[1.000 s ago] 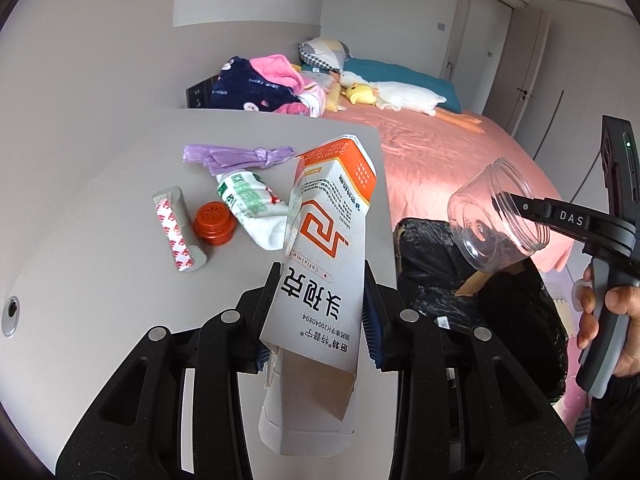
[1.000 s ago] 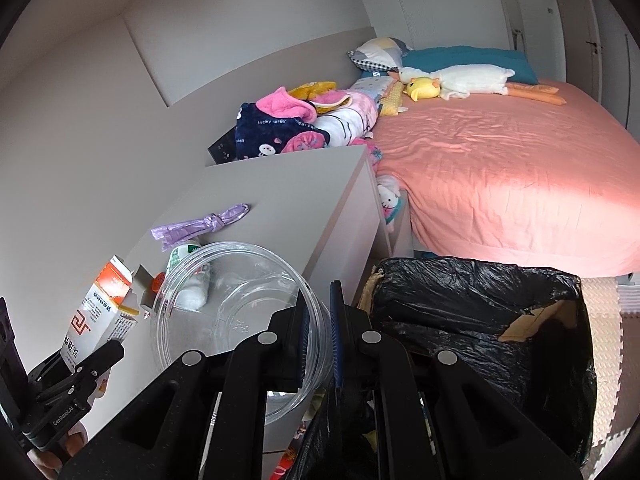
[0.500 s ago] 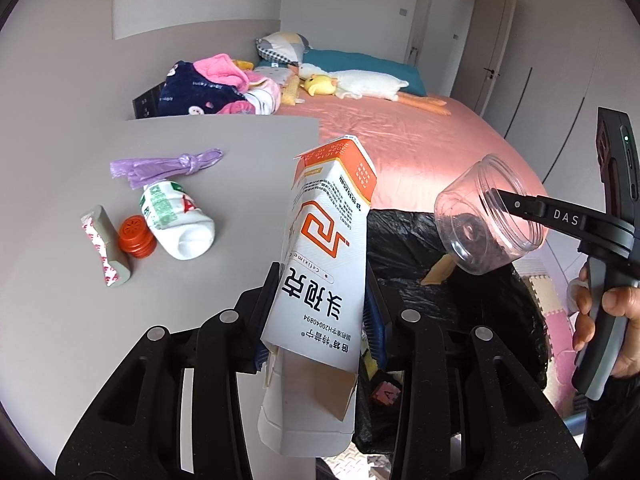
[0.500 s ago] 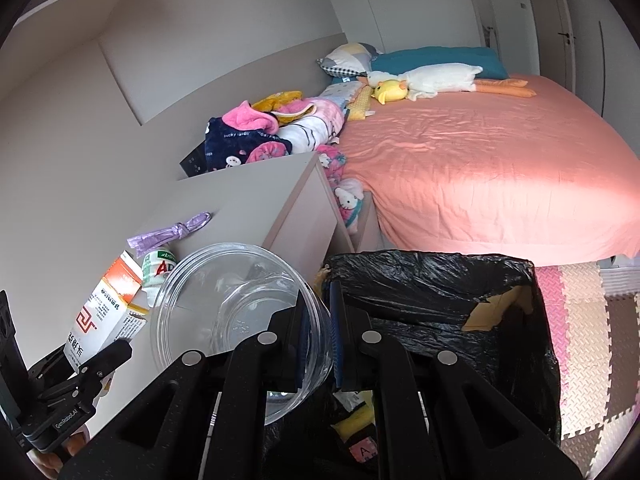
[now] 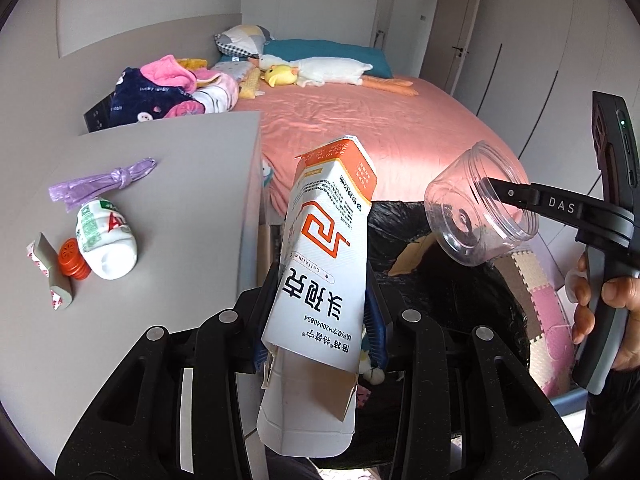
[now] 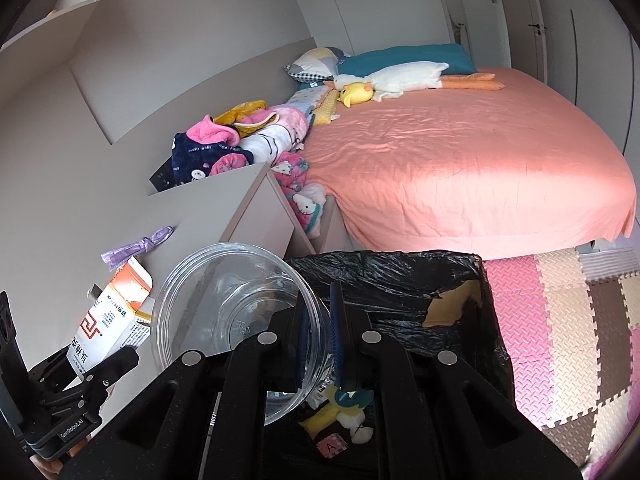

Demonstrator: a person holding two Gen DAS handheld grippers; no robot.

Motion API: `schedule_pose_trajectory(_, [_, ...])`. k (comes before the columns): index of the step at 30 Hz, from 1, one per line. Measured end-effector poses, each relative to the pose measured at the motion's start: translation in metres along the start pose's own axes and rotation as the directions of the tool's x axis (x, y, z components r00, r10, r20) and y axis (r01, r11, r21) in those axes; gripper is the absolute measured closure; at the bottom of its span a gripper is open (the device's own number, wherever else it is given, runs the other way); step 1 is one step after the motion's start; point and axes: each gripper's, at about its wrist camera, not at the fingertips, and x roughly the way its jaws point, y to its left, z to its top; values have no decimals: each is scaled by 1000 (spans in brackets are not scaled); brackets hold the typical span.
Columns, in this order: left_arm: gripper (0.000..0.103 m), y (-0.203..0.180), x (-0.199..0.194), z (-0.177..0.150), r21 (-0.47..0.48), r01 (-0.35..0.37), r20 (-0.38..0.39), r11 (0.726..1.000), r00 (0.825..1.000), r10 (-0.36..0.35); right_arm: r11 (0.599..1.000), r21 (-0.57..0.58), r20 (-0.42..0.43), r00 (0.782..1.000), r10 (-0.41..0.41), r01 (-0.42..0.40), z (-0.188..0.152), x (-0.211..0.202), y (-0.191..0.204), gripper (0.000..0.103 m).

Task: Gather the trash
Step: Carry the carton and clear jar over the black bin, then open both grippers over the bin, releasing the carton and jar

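Observation:
My left gripper (image 5: 320,320) is shut on a white and orange medicine carton (image 5: 326,256) and holds it past the desk's edge, above the black-lined trash bin (image 5: 452,296). My right gripper (image 6: 320,344) is shut on the rim of a clear plastic jar (image 6: 236,320), tilted over the bin (image 6: 400,280). The jar (image 5: 476,208) and carton (image 6: 116,312) each show in the other view. On the grey desk (image 5: 180,208) lie a purple knotted bag (image 5: 104,184), a white bottle (image 5: 104,236), an orange cap (image 5: 72,264) and a small wrapper (image 5: 48,272).
A bed with a pink sheet (image 6: 460,160) lies behind the bin, with plush toys and pillows at its head. Clothes (image 5: 168,96) are piled beyond the desk. Foam floor mats (image 6: 560,320) lie to the right. Trash lies in the bin's bottom (image 6: 344,412).
Both grippers have swung right, off the desk and over the bin, carrying the carton and the jar. The desk items have slid to the left of the left wrist view.

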Motion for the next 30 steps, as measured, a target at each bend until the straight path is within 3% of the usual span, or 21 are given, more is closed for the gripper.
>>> schedule_pose_trajectory(16, [60, -47, 39, 7, 77, 98, -97, 992, 991, -90, 997, 17, -60, 995, -78, 79, 1, -2, -39, 92])
schedule_pose_trajectory(18, [50, -50, 45, 6, 94, 118, -134, 989, 985, -104, 995, 21, -84, 992, -94, 96, 2, -2, -42, 70])
schedule_pose_trajectory(19, [34, -51, 47, 5, 102, 118, -147, 988, 984, -103, 994, 16, -77, 991, -111, 112, 1, -4, -42, 40])
schedule_pose_trajectory(20, [4, -51, 48, 5, 108, 105, -151, 989, 985, -88, 992, 10, -57, 991, -125, 126, 1, -6, -41, 28])
schedule_pose_trajectory(23, [6, -48, 48, 4, 112, 60, -133, 992, 990, -45, 992, 15, -47, 992, -121, 122, 1, -10, -40, 26])
schedule_pose_trajectory(30, [6, -34, 43, 3, 66, 50, -120, 997, 992, -42, 993, 4, -32, 992, -118, 118, 4, -11, -34, 25])
